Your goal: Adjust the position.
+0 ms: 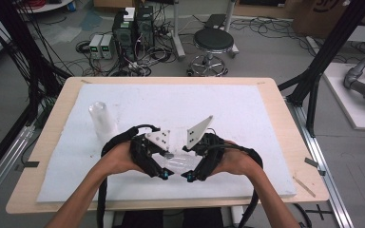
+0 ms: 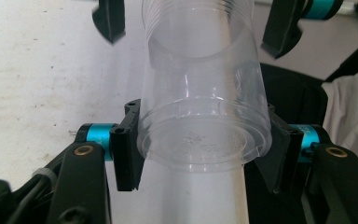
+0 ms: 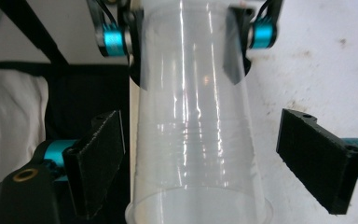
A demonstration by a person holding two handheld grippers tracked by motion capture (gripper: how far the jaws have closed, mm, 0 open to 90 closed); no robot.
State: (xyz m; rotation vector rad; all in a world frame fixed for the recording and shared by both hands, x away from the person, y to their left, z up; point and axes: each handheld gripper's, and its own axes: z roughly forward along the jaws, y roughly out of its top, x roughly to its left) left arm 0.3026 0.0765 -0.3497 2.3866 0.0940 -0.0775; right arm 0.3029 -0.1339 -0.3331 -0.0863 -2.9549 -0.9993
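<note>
A clear plastic cup (image 1: 177,163) lies level between my two grippers, above the front of the white mat (image 1: 228,109). In the left gripper view my left gripper (image 2: 200,149) is shut on the cup (image 2: 200,107) near its base, with both pads pressed against its wall. In the right gripper view my right gripper (image 3: 209,158) stands open around the cup (image 3: 191,140) near its rim end, and a gap shows between each pad and the plastic. The left gripper (image 3: 186,42) holds the far end there. From above, the left gripper (image 1: 164,167) and right gripper (image 1: 190,169) face each other closely.
A second clear cup or cup stack (image 1: 102,121) stands on the mat at the left. The mat covers a wooden table (image 1: 285,142). Beyond the far edge are a black stool (image 1: 213,42), computer boxes (image 1: 133,28) and cables on the floor. Black frame posts flank the table.
</note>
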